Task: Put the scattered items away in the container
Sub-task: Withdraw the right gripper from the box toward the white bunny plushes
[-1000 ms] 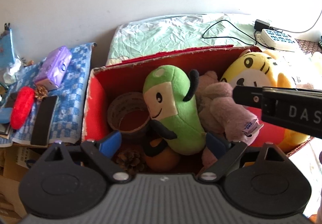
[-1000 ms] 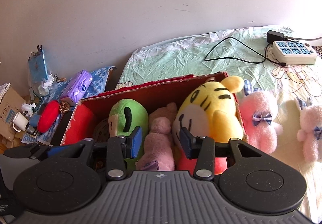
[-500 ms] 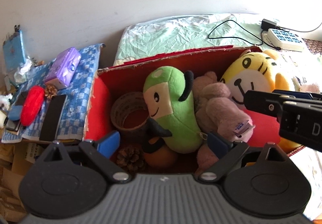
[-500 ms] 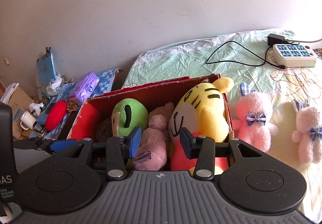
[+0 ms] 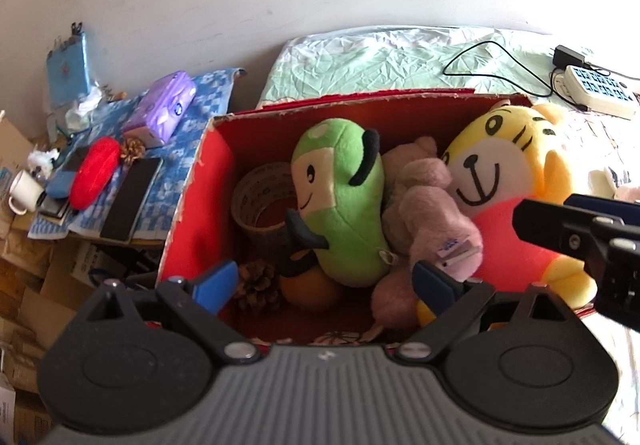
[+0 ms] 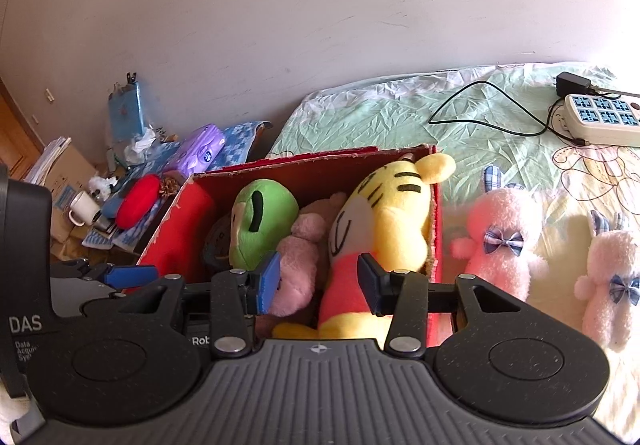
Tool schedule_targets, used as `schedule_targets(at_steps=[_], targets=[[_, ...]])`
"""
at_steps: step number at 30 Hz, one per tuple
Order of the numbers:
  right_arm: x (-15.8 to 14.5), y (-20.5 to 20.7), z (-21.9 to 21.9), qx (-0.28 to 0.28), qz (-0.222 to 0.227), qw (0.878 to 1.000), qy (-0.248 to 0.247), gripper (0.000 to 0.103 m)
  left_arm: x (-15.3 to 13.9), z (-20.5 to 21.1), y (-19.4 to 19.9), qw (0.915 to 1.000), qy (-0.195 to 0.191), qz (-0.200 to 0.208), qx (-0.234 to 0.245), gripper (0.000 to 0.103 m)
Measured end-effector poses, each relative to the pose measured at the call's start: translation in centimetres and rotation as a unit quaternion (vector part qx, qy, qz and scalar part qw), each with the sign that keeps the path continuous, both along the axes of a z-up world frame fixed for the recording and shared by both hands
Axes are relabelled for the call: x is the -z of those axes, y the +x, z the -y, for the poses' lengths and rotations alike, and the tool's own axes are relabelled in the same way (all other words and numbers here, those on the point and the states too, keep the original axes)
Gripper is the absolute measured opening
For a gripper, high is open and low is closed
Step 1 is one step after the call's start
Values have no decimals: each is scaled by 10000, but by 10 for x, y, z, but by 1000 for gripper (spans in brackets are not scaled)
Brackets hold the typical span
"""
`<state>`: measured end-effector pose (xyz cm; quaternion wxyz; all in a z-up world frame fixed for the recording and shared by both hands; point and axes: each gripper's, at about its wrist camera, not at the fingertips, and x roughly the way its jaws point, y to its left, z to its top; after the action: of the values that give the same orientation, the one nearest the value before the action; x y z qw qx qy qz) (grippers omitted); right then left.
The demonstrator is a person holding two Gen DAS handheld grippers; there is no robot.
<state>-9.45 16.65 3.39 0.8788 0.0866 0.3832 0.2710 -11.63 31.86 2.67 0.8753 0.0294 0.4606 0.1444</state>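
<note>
Box (image 6: 436, 245), red cardboard on the bed, already holds several plush toys. Two pink rabbits (image 6: 500, 245) lie outside, right of the right hand-held gripper (image 6: 318, 281); judged light and soft, best pinched mid-body. Both the right and left hand-held gripper (image 5: 324, 281) are spread, empty.

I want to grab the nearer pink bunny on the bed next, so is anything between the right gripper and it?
Nothing visible blocks it. In the right wrist view the pink bunny lies on the bed just outside the red box, to the right of the open, empty right gripper, which sits in front of the yellow tiger plush.
</note>
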Motion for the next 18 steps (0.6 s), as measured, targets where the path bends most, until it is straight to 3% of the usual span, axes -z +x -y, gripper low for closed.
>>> schedule_targets(at_steps=[18], targets=[[-10, 8, 64, -364, 218, 9988, 225, 47, -17, 54, 4, 9978, 308, 234, -536, 95]])
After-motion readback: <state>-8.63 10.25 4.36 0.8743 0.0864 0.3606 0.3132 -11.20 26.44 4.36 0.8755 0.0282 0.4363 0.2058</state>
